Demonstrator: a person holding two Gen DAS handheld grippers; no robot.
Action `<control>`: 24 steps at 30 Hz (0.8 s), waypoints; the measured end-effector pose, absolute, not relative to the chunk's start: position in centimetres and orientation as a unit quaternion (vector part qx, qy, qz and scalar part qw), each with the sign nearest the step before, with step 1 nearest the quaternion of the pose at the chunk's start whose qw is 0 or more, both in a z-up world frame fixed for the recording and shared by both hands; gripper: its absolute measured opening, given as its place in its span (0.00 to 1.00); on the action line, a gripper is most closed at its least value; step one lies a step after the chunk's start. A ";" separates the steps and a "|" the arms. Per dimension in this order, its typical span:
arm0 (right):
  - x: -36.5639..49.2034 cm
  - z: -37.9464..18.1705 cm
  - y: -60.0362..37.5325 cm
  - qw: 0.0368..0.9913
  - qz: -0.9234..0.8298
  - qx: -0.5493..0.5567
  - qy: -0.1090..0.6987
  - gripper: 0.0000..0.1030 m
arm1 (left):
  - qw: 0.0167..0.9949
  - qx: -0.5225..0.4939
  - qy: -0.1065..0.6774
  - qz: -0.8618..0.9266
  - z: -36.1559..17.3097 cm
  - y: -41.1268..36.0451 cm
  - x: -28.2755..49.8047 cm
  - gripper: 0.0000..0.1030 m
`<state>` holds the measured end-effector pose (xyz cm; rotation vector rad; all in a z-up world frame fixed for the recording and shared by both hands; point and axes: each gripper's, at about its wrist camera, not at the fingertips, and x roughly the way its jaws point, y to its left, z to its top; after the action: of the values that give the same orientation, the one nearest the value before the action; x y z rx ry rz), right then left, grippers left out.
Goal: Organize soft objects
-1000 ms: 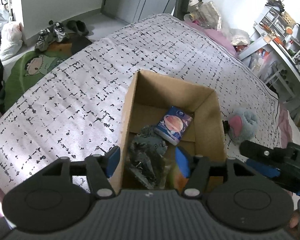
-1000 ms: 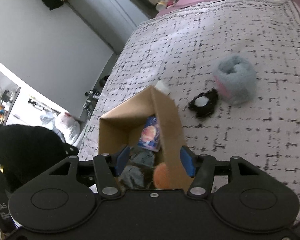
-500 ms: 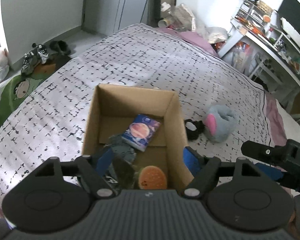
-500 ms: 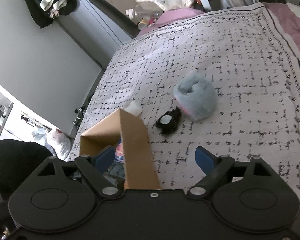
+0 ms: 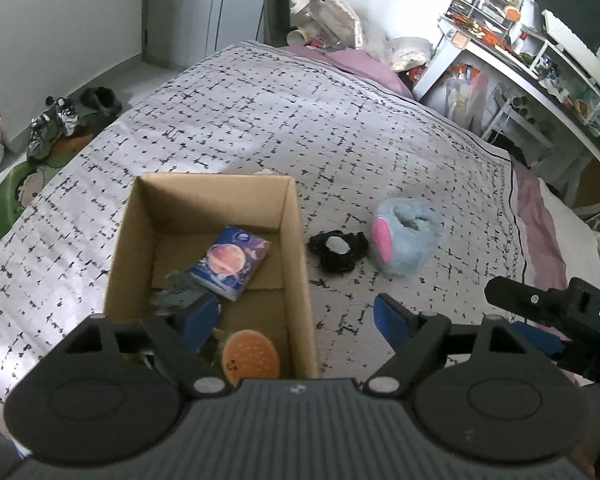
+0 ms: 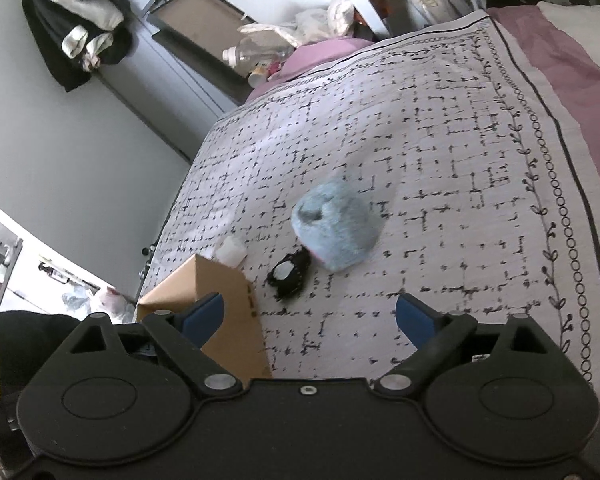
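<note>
The cardboard box on the bed already holds a planet-print pack, a grey plush and an orange toy. Left outside, just beside it: a black scrunchie touching a blue fluffy slipper. Left gripper and right gripper both gape apart, holding nothing

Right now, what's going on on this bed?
A person with two hand-held grippers is sorting soft items into a cardboard box on the bed. The box already holds an orange round toy, a planet-print packet and a grey plush. Both the left hand-held gripper and right hand-held gripper are open and hold nothing. A blue fluffy plush and a small black item lie on the cover beside the box.
</note>
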<state>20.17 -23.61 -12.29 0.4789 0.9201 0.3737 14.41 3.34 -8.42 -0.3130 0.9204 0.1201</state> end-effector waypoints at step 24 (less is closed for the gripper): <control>25.1 -14.6 -29.3 0.847 0.168 0.257 0.433 0.90 | 0.875 -0.179 0.448 0.045 -8.6 -1.9 20.2 0.81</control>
<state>25.09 -29.30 -14.61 0.5424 0.9133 0.3547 20.17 -1.87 -8.62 -0.3732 0.9365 0.0936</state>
